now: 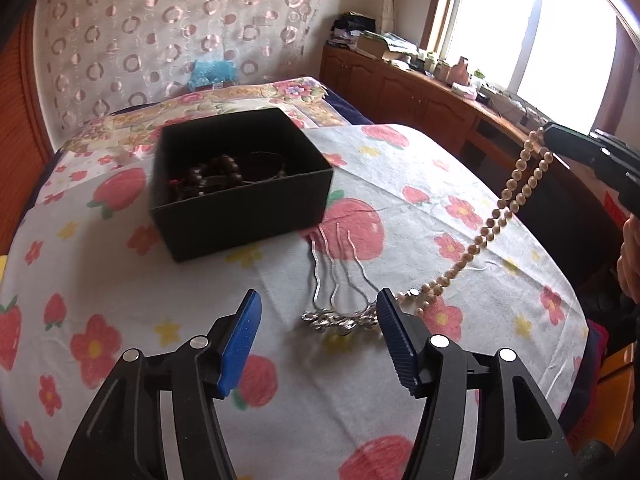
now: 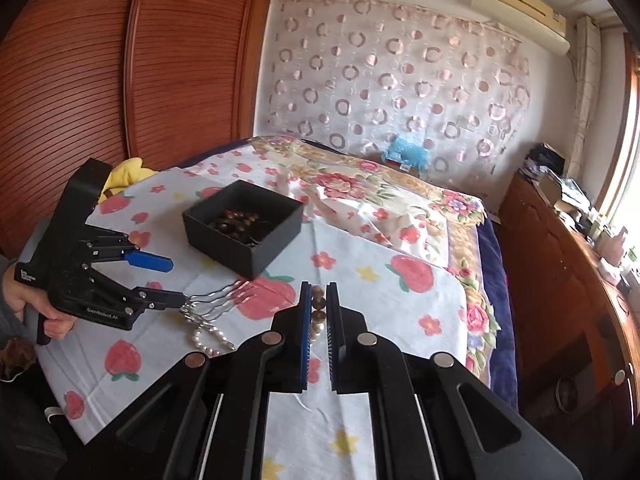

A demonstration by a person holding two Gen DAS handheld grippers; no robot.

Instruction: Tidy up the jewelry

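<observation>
A black open box [image 1: 240, 192] holding dark wooden beads [image 1: 218, 174] sits on the strawberry-print cloth; it also shows in the right wrist view [image 2: 244, 230]. My right gripper [image 2: 319, 300] is shut on a pearl necklace [image 1: 516, 196], lifting it so the strand hangs down to the cloth [image 1: 430, 290]; the low end also shows in the right wrist view [image 2: 210, 340]. My left gripper [image 1: 318, 306] is open, low over silver hairpins [image 1: 340, 280] with ornate heads, its fingers either side of them. In the right wrist view the left gripper [image 2: 170, 284] sits beside the hairpins [image 2: 216, 298].
The cloth covers a table [image 1: 120, 280] beside a floral bedspread [image 2: 400, 196]. A wooden cabinet [image 1: 420, 92] with clutter runs along the window at right. A wooden wardrobe [image 2: 120, 80] stands at left. The person's hand [image 2: 36, 304] holds the left gripper.
</observation>
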